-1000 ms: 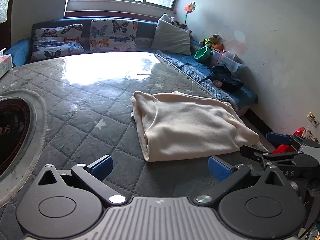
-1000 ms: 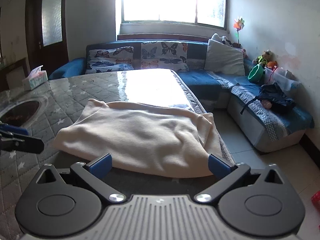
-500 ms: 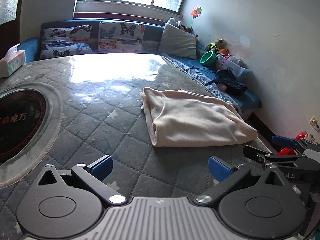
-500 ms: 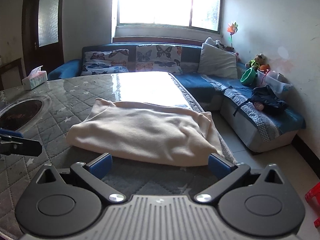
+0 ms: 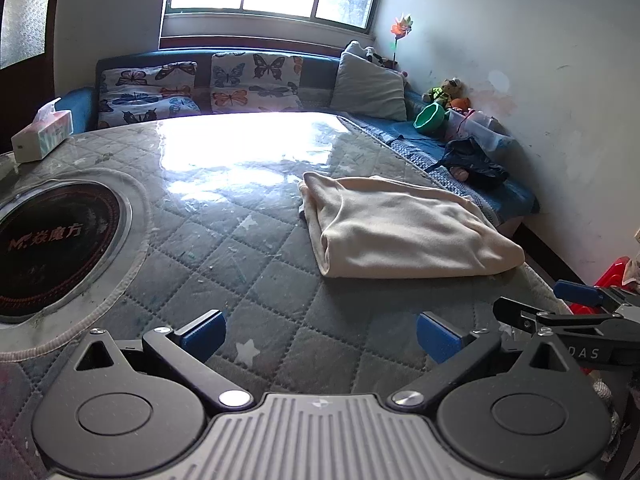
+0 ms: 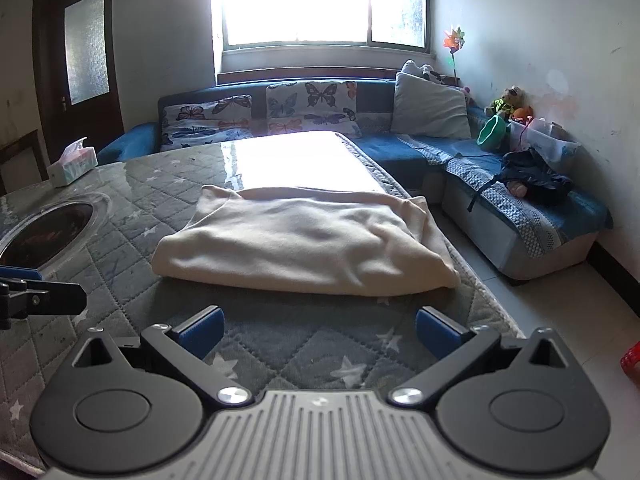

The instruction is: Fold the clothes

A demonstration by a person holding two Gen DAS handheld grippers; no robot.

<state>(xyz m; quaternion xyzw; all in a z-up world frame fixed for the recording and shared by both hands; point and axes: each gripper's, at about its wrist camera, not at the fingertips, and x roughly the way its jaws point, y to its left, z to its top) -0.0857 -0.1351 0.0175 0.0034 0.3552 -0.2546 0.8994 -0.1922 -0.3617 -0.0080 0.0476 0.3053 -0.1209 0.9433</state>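
Folded cream fleece garment (image 6: 304, 246) lies on the grey quilted counter (image 5: 224, 248); left tongs (image 5: 320, 334) and right tongs (image 6: 318, 330) both released, empty, apart from it.

Both wrist views low over the worktop's (image 5: 248, 240) near edge, facing the window (image 6: 324, 0) — sharing the folded cream cloth (image 6: 304, 244).

Round black inset (image 5: 52, 252): running off the picture's left edge, left of the left gripper's jaws. Right gripper (image 5: 576, 300): showing in part only, body passing off the right edge. Red object (image 6: 632, 356): right of the jaws, being cropped, unidentifiable. Window panes (image 6: 324, 0): glare washing out everything beyond.
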